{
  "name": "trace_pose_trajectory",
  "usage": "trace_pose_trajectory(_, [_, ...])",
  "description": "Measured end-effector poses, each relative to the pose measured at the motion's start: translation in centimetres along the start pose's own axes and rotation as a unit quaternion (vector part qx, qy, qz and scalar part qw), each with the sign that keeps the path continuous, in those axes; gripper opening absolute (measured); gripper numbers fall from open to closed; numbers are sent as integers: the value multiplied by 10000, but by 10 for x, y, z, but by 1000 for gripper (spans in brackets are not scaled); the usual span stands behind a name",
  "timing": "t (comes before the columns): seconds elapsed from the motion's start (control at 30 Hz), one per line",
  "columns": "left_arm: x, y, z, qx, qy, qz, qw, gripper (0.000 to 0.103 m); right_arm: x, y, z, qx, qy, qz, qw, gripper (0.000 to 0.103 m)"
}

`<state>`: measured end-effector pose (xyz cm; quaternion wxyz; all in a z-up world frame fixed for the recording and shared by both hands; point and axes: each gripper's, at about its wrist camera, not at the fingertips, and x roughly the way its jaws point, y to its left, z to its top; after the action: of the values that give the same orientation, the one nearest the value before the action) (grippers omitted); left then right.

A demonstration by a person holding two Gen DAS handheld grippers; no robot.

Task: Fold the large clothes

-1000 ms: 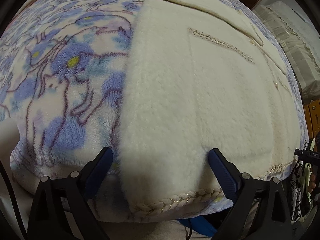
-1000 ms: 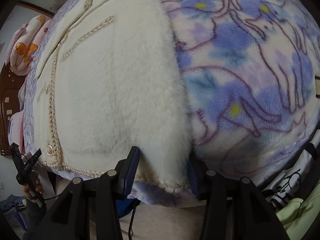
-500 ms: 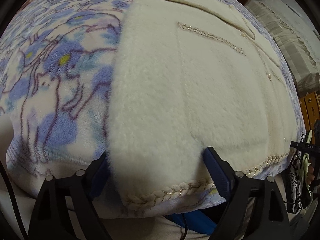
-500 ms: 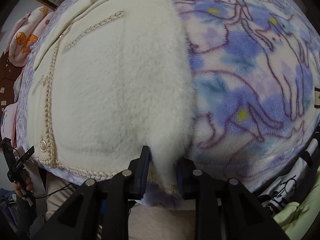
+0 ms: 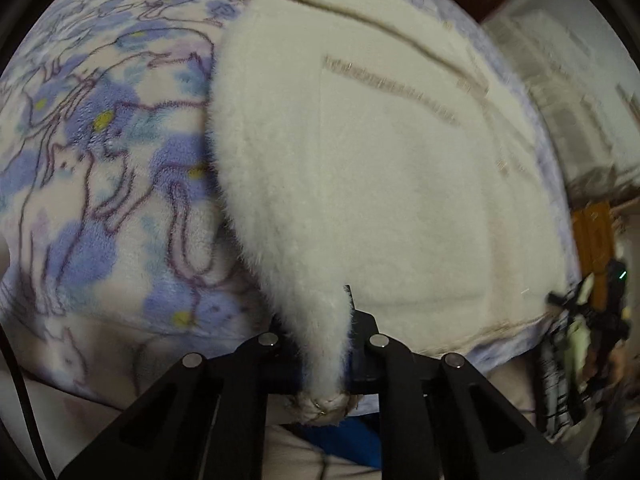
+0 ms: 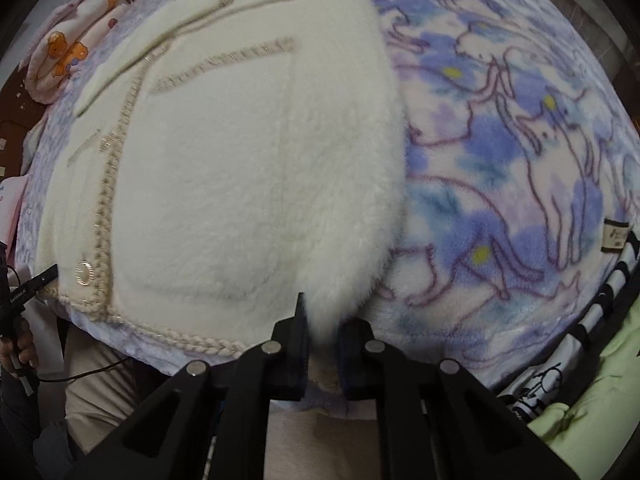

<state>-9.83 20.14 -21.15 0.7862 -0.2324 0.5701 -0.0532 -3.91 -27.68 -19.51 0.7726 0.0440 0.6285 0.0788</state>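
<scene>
Fleece, cream and thick, makes up the jacket that lies spread flat on a bed covered by a blue-and-lilac cat-print blanket; braided trim runs along the hem and the front edge, and a round gold button sits near the hem corner in the right wrist view. Both lower corners of the garment hang at the near edge of the bed. The left claw has just been closing and now pinches the jacket's bottom corner, the pile bunched into a narrow tail between its dark fingers with the braided end poking out below. The right claw has likewise just been closing and is clamped on the opposite bottom corner, white fluff squeezed between its two fingers. A folded pink quilt with an orange bear print rests at the far end of the bed. At the left edge of the right wrist view, a hand grips the other tool's handle.
</scene>
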Motion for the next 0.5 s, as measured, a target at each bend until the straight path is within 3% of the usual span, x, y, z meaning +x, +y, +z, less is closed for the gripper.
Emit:
trace_pose_trajectory(0.2, [-54, 14, 1, -648, -720, -605, 9935, 9, -62, -6, -4, 366, -800, 635, 9941, 10])
trace_pose_trajectory(0.37, [-105, -1, 6, -588, -1181, -822, 9878, 9, -107, -9, -8, 485, -1308, 986, 9853, 9])
trace_pose_trajectory(0.5, [-124, -21, 8, -556, -1341, -966, 9847, 8, -135, -14, -12, 556, -1527, 1254, 9787, 9])
